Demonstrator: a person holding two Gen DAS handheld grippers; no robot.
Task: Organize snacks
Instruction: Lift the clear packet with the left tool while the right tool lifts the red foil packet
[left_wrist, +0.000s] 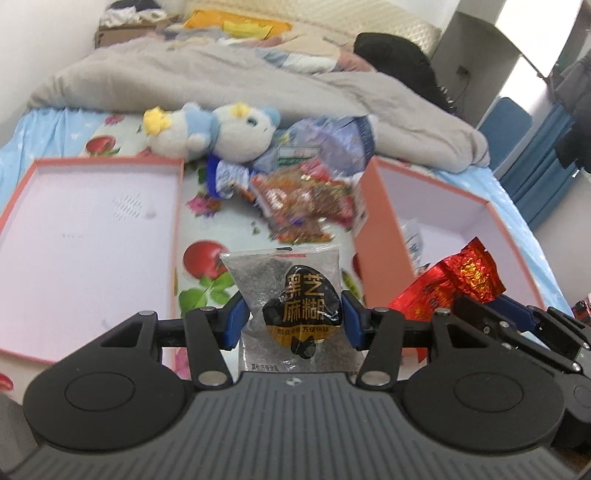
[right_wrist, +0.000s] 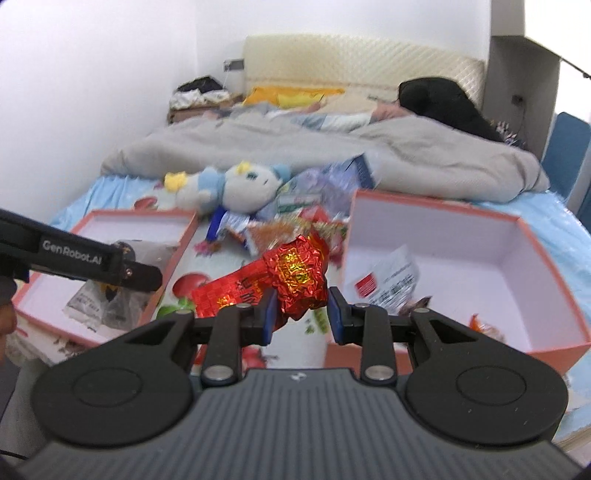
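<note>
My left gripper (left_wrist: 295, 325) is shut on a grey sesame-paste packet (left_wrist: 291, 295) with a black and gold label, held above the flowered bed sheet. My right gripper (right_wrist: 301, 314) is shut on a crinkled red foil snack packet (right_wrist: 291, 273), also lifted off the bed; the red packet (left_wrist: 454, 284) shows at the right of the left wrist view. A pile of loose snack packets (left_wrist: 306, 199) lies between two pink boxes. The left gripper's side (right_wrist: 92, 258) crosses the left of the right wrist view, with the grey packet (right_wrist: 99, 299) hanging under it.
A shallow pink box (left_wrist: 37, 177) lies open at the left. A deeper pink box (right_wrist: 524, 251) at the right holds a white packet (right_wrist: 391, 277) and an orange one (right_wrist: 484, 326). A plush toy (left_wrist: 218, 129) and a grey duvet (left_wrist: 221, 77) lie behind the pile.
</note>
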